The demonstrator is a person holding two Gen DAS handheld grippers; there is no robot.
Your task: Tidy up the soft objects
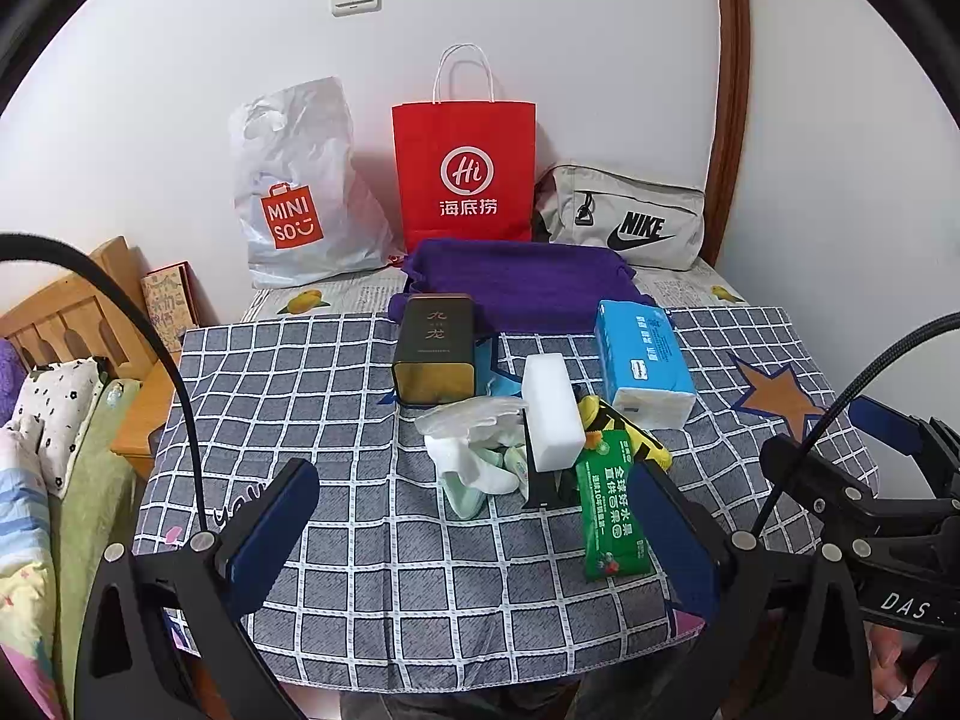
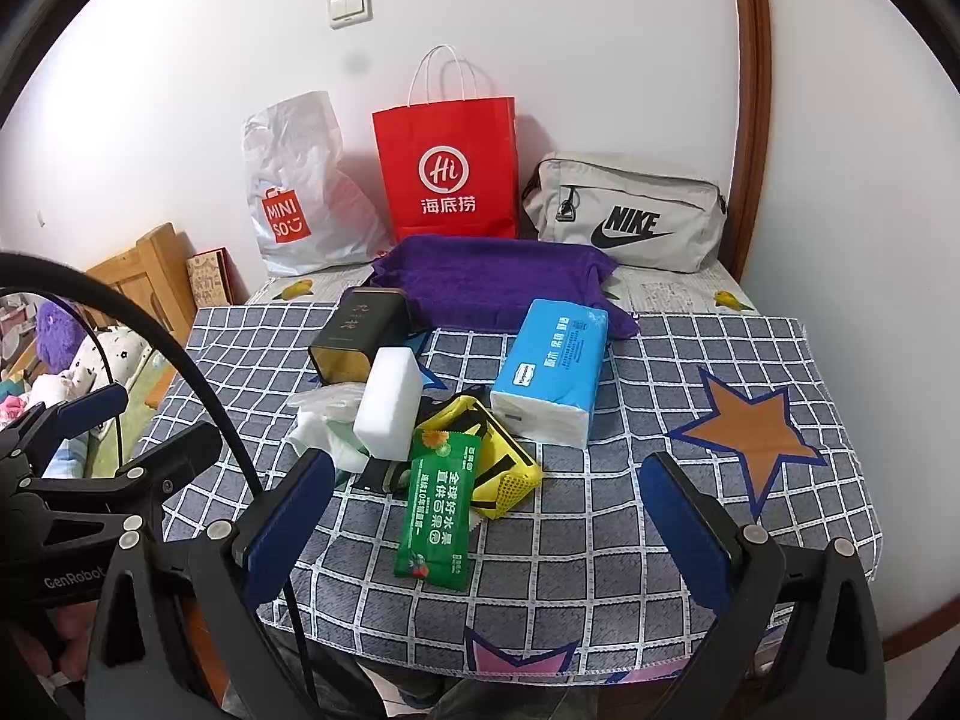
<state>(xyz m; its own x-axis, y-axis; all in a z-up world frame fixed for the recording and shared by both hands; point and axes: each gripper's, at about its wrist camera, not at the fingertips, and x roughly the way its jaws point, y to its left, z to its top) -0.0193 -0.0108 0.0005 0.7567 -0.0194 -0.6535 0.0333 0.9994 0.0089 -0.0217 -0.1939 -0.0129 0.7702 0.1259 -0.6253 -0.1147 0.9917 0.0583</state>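
Left gripper (image 1: 474, 525) and right gripper (image 2: 486, 516) — both spread apart, empty, hovering at lower frame, apparently poised to choose. Soft goods heaped mid-frame on the grey checked cloth (image 2: 630, 540): white socks in clear plastic (image 1: 474, 450), blue tissue pack (image 2: 555, 369), folded purple towel (image 2: 492, 282) behind — probably awaiting sorting.

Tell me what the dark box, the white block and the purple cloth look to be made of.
Dark box: probably metal tin, going by the glossy sheen and gold-edged rim.
White block: looks like foam sponge, matte, with plain sharp edges and no print.
Purple cloth: apparently terry or fleece fabric, fuzzy and folded with soft, sagging edges.
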